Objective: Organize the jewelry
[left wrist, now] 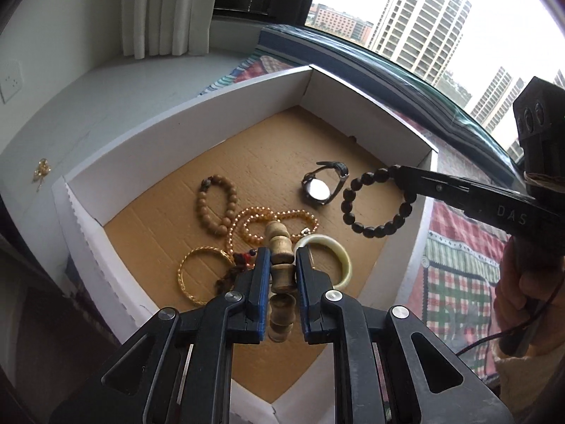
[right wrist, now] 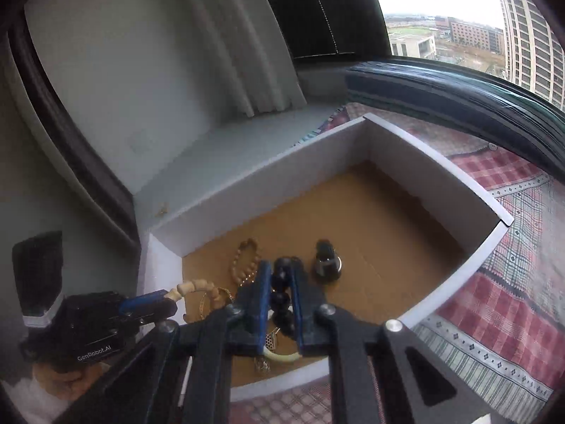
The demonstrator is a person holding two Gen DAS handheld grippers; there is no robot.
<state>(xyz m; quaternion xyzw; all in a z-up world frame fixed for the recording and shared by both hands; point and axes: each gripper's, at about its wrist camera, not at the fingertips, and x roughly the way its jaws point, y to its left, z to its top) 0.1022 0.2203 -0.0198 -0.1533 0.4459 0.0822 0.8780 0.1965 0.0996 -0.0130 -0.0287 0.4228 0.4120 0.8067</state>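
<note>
A white box with a brown cardboard floor (left wrist: 268,162) holds jewelry. My left gripper (left wrist: 282,258) is shut on a tan wooden bead bracelet (left wrist: 280,247) and holds it above the box; it also shows in the right wrist view (right wrist: 192,287). My right gripper (right wrist: 280,272) is shut on a black bead bracelet (left wrist: 374,199), hanging over the box's right side; its beads show between my fingers (right wrist: 282,296). On the floor lie a brown bead bracelet (left wrist: 215,205), an amber bead necklace (left wrist: 275,221), a gold bangle (left wrist: 197,272), a pale jade bangle (left wrist: 335,254) and a wristwatch (left wrist: 323,185).
The box sits on a red and green plaid cloth (left wrist: 455,265) on a window ledge. A small gold trinket (left wrist: 42,169) lies on the white sill left of the box. White curtains (left wrist: 166,7) hang behind. The window (left wrist: 441,17) is beyond the far wall.
</note>
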